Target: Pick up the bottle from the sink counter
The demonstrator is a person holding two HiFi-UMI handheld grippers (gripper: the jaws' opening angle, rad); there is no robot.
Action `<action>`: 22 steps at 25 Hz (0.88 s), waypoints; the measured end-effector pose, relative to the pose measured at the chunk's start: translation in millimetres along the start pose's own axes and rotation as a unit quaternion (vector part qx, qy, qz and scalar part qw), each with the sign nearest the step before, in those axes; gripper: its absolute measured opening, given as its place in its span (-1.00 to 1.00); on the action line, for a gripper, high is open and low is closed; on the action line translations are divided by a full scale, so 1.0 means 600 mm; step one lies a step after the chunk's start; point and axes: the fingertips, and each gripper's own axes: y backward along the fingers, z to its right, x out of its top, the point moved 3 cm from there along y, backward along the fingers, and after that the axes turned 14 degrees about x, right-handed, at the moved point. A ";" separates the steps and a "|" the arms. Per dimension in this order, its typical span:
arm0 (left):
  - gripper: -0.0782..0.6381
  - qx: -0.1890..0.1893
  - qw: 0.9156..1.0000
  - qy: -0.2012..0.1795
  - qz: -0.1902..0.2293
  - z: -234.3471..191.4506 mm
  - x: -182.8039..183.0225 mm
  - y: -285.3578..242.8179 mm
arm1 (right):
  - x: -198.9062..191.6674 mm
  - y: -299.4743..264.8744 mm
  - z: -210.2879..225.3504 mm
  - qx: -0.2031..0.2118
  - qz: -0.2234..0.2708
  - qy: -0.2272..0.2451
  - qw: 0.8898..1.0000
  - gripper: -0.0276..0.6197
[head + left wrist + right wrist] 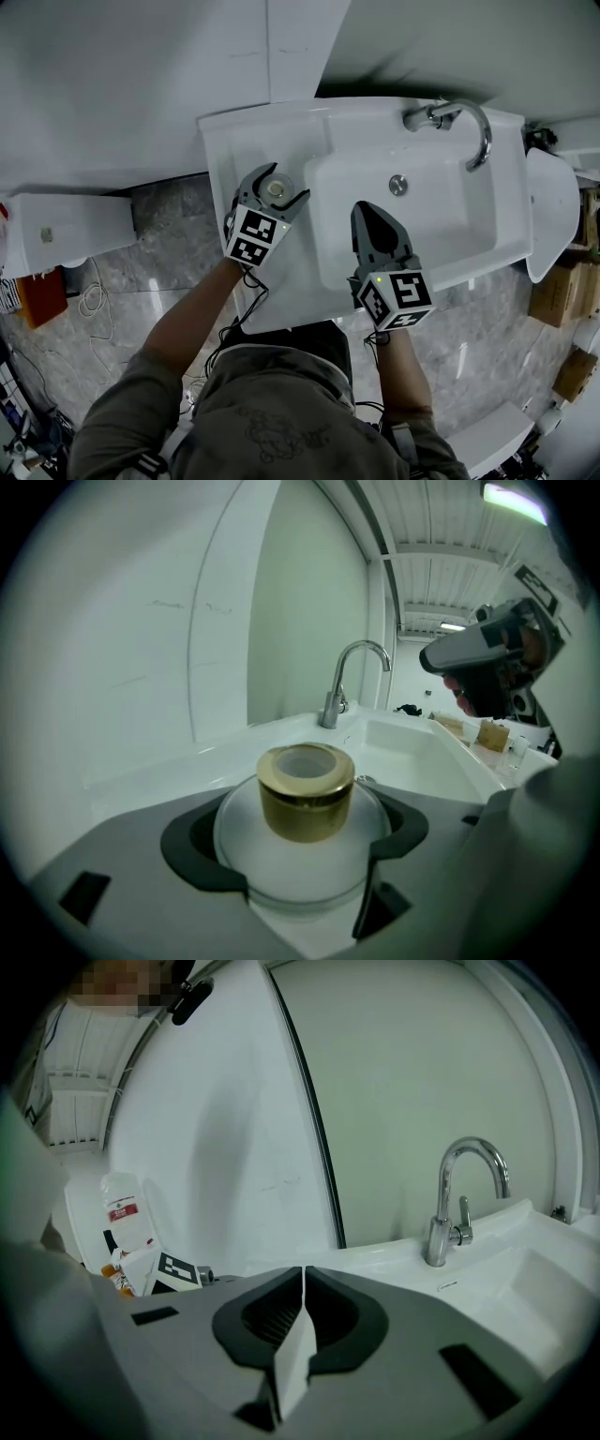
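White sink counter (pixel 225 141): my left gripper (pixel 281 183) hugs the bottle (pixel 305 836), right gripper (pixel 364 214) is closed and empty. Next I lift straight up.

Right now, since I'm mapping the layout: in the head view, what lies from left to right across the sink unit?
bottle → right gripper → faucet

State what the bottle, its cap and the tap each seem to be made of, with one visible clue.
Bottle: frosted glass or plastic; milky, matte, slightly translucent.
Cap: metal or metallised plastic; gold with a satin sheen.
Tap: probably polished chrome-plated metal; bright, mirror-like reflections.
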 end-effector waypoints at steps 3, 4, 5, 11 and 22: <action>0.18 0.003 1.000 -0.003 0.007 -0.006 0.029 0.030 | 0.021 0.014 -0.008 0.001 0.010 0.005 1.000 -0.82; 0.18 0.005 1.000 -0.006 0.009 -0.007 0.039 0.040 | 0.029 0.020 -0.011 0.002 0.013 0.008 1.000 -0.82; 0.18 0.006 1.000 -0.011 0.010 -0.006 0.049 0.051 | 0.038 0.025 -0.015 0.003 0.016 0.011 1.000 -0.82; 0.18 0.009 1.000 -0.006 0.029 0.004 0.117 0.110 | 0.093 0.067 -0.032 0.012 0.035 0.036 0.999 -0.82; 0.18 0.024 0.995 -0.018 0.099 0.026 0.268 0.250 | 0.198 0.172 -0.066 0.032 0.069 0.096 0.992 -0.82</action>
